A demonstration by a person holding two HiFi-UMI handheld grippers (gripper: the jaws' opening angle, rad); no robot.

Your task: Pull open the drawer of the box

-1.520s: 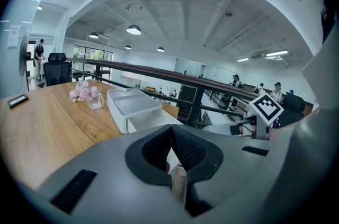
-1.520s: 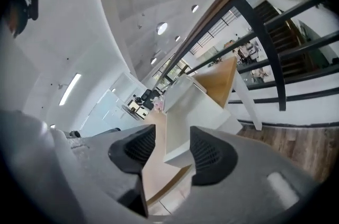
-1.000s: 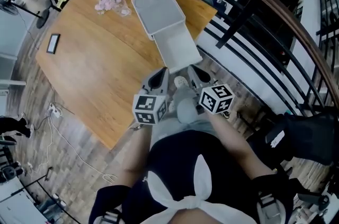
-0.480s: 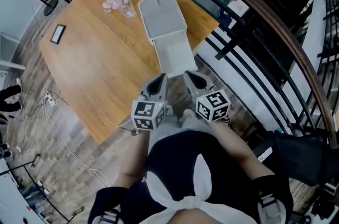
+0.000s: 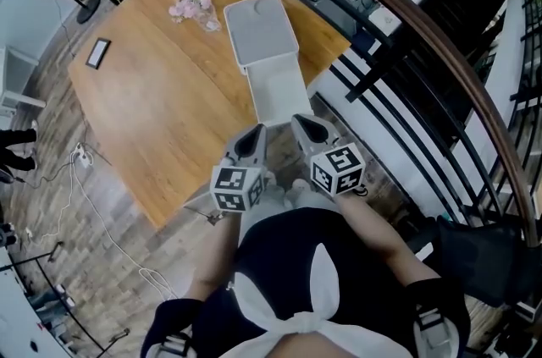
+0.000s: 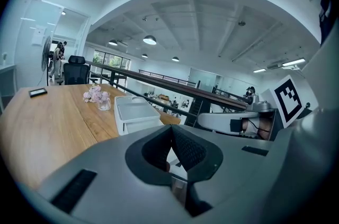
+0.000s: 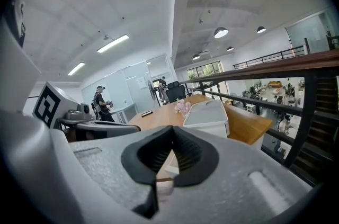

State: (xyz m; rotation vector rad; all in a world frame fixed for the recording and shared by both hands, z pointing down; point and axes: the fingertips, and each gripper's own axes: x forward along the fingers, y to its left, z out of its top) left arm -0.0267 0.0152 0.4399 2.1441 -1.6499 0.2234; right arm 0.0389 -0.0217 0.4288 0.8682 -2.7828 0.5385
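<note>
A white box [image 5: 261, 28] lies on the wooden table [image 5: 169, 102], and its drawer [image 5: 275, 90] stands pulled out toward me, reaching the table's near edge. My left gripper [image 5: 250, 140] and right gripper [image 5: 309, 128] hover side by side just short of the drawer's front, close to my waist. Both are shut with nothing between the fingers. The left gripper view has the shut left gripper [image 6: 171, 128] pointing at the box [image 6: 135, 112]. The right gripper view has the shut right gripper [image 7: 172, 130] below the box [image 7: 207, 116].
A small glass of pink flowers [image 5: 193, 7] stands left of the box, and a dark phone [image 5: 98, 52] lies near the table's left edge. A black railing [image 5: 398, 68] runs along the table's right side. Cables [image 5: 93, 204] trail on the floor to the left.
The head view has shifted a little, so the table and box sit lower in the picture. Both grippers stay shut near the drawer's front, with the drawer still pulled out.
</note>
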